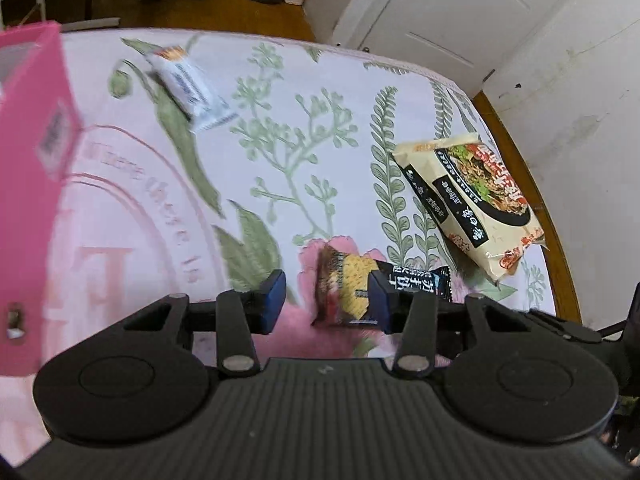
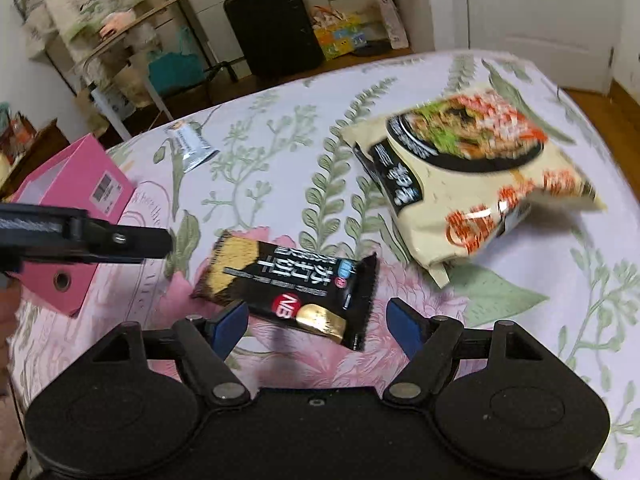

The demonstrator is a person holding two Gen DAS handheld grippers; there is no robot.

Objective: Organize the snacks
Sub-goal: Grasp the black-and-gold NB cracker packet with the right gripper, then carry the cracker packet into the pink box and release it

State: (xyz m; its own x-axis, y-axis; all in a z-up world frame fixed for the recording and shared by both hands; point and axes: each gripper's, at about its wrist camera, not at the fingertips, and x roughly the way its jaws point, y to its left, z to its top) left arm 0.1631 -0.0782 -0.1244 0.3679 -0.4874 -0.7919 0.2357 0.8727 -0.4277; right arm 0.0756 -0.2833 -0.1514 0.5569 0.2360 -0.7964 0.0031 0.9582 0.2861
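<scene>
A black and yellow cracker pack (image 1: 352,292) lies on the floral cloth, just ahead of my open left gripper (image 1: 328,302), partly behind its right finger. The pack also shows in the right wrist view (image 2: 292,288), between and just ahead of the open fingers of my right gripper (image 2: 318,326). A cream noodle bag (image 1: 472,196) lies to the right; in the right wrist view (image 2: 476,184) it is ahead at right. A white snack bar (image 1: 192,88) lies far left, also small in the right wrist view (image 2: 192,144). A pink box (image 1: 28,184) stands at left.
The pink box (image 2: 72,216) shows at left in the right wrist view, with the left gripper's black arm (image 2: 84,238) in front of it. The table edge (image 1: 532,184) runs close past the noodle bag. A black suitcase (image 2: 272,24) and shelves stand beyond the table.
</scene>
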